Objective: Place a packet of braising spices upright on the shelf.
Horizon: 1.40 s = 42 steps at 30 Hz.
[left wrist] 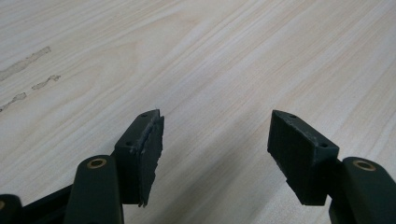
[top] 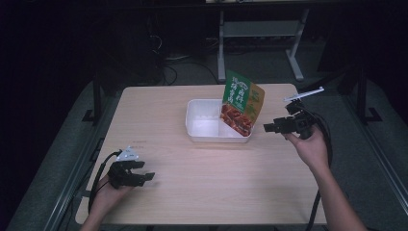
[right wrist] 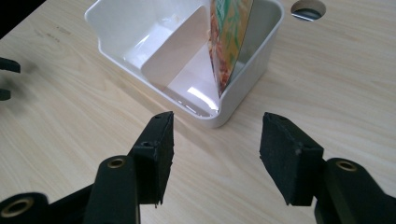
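A white two-compartment tray (top: 192, 126) sits at the middle of the wooden table. A green and orange food packet (top: 241, 103) stands tilted in its right compartment, leaning against the wall; the right gripper view shows the packet (right wrist: 228, 37) edge-on inside the tray (right wrist: 254, 56). My right gripper (top: 267, 127) hovers just right of the tray, pointing at it, open with nothing between the jaws (right wrist: 215, 142). My left gripper (top: 150, 177) rests low near the table's front left, open over bare wood (left wrist: 215, 140).
The table (top: 207, 192) has bare wood between the tray and its front edge. A round cable hole (right wrist: 308, 8) lies in the tabletop beyond the tray. Dark floor and a white desk frame (top: 260, 33) stand behind the table.
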Available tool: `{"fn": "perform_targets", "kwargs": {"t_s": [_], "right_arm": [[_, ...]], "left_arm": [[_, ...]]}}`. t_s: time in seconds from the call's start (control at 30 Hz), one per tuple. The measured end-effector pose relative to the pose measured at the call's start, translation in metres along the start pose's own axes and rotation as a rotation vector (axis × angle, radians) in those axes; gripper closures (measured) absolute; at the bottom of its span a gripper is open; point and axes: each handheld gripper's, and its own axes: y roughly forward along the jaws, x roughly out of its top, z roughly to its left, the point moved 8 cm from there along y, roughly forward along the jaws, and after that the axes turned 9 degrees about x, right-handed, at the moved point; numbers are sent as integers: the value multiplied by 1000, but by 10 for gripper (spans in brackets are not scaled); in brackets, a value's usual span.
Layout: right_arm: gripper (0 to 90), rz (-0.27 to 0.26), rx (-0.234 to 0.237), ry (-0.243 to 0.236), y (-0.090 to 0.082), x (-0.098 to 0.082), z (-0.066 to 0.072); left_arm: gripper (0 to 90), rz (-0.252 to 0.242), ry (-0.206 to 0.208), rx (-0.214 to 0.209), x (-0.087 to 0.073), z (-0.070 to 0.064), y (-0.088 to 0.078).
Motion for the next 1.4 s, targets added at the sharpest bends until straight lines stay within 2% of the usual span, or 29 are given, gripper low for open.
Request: {"fn": "perform_targets", "kwargs": {"t_s": [0.4, 1.0, 1.4], "right_arm": [[424, 3, 26, -5, 2, -26, 6], [394, 16, 52, 34, 7, -71, 4], [387, 27, 66, 28, 12, -101, 13]], "left_arm": [[349, 1, -2, -4, 0, -1, 1], [341, 2, 6, -2, 0, -2, 1], [341, 4, 9, -4, 0, -4, 1]]}}
